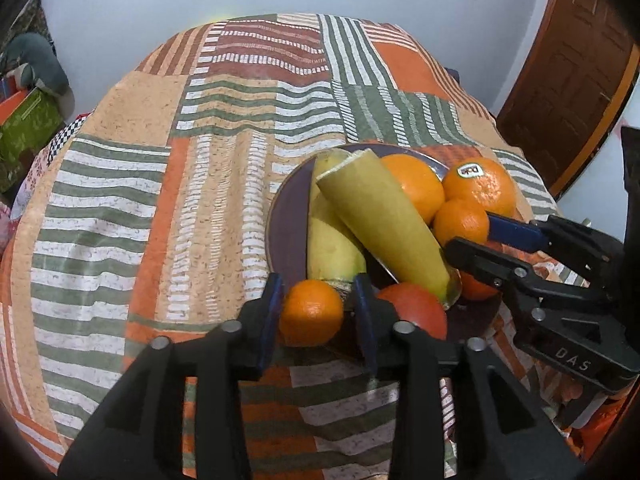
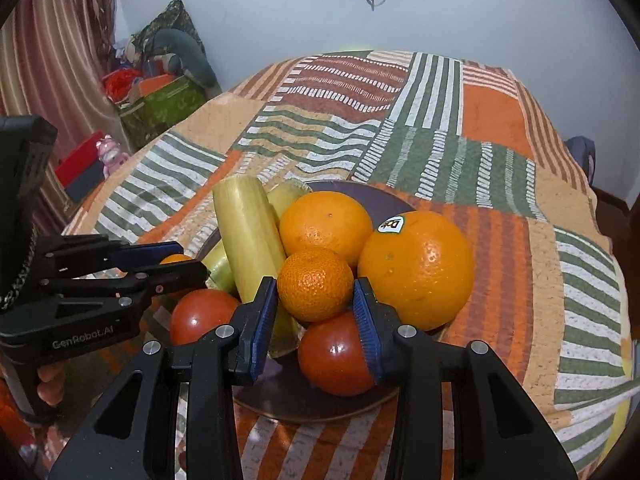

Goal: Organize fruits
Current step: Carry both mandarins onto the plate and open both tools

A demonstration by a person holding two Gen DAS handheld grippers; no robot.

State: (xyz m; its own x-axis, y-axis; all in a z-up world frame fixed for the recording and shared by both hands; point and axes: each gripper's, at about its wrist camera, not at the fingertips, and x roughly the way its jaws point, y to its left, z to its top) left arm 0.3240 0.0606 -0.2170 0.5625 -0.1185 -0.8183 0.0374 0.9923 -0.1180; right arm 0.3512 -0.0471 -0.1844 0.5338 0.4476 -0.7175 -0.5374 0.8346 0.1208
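A: Cloth (image 1: 120, 216), a patchwork table cover in orange, green and white stripes, is seen under everything, and on it a round dark purple plate (image 1: 286, 216) is heaped with fruit.

B: What is piled there, from the biggest down?

A: Two long yellow-green banana-like pieces (image 1: 380, 220) are laid across the plate. A large orange with a white sticker (image 2: 416, 270) is set at the right rim beside a plain large orange (image 2: 325, 226). Two red tomatoes (image 2: 336, 354) are lodged at the near edge, and two small mandarins are found among them.

B: Which step is in hand?

A: A grasp is judged to be under way on both sides. The left gripper (image 1: 318, 312) is spread around one small mandarin (image 1: 311, 312) at the plate's near rim, its blue pads just beside the peel; whether they touch cannot be told. The right gripper (image 2: 316, 312) is likewise spread around the other small mandarin (image 2: 315, 285), which is perched on a tomato between the oranges.

B: What is called for next?

A: The fingers would probably need closing gently, then lifting straight up, so the perched pile is not rolled.

B: What is shown by one view only?

A: The sticker's front and both tomatoes are shown clearly by the right wrist; the bare left half of the plate is shown only by the left wrist.
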